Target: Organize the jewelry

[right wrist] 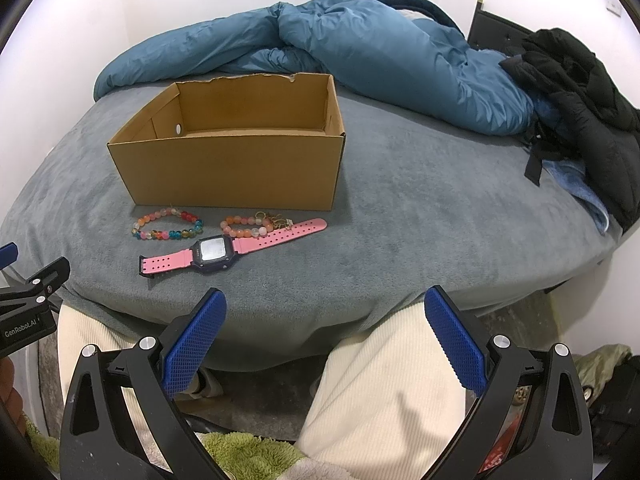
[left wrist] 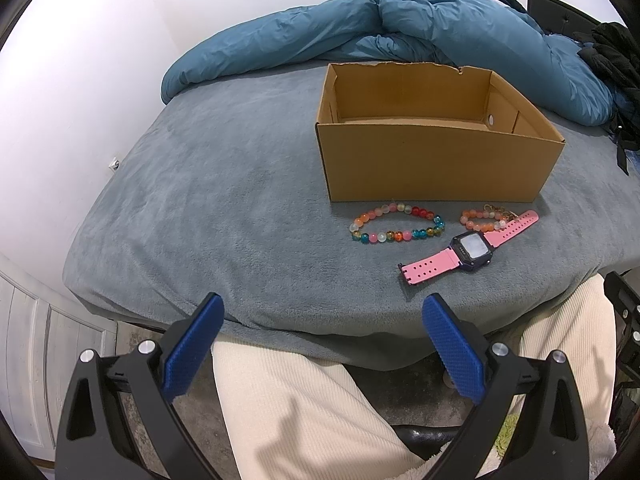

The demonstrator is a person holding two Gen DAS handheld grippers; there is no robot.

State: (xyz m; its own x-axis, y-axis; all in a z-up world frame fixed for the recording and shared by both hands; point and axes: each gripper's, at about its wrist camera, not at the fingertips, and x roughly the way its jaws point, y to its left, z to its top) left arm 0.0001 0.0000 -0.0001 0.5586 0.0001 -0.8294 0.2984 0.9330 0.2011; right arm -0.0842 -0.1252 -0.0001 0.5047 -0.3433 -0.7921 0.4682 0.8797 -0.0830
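An open brown cardboard box (left wrist: 436,160) (right wrist: 236,168) stands on a grey bed cover (left wrist: 220,208) (right wrist: 420,208). In front of it lie a multicoloured bead bracelet (left wrist: 394,222) (right wrist: 168,225), a smaller orange-pink bead bracelet with gold charms (left wrist: 482,218) (right wrist: 248,226) and a pink-strapped digital watch (left wrist: 472,250) (right wrist: 216,253). My left gripper (left wrist: 323,310) is open and empty, held back over the bed's front edge. My right gripper (right wrist: 326,304) is open and empty, also back from the items. The left gripper's body shows at the right wrist view's left edge (right wrist: 28,304).
A rumpled blue duvet (left wrist: 420,28) (right wrist: 360,48) lies behind the box. Black clothing (right wrist: 580,100) is piled at the bed's right. The person's legs in cream trousers (left wrist: 320,408) (right wrist: 392,392) are below the bed edge. A white wall is at the left.
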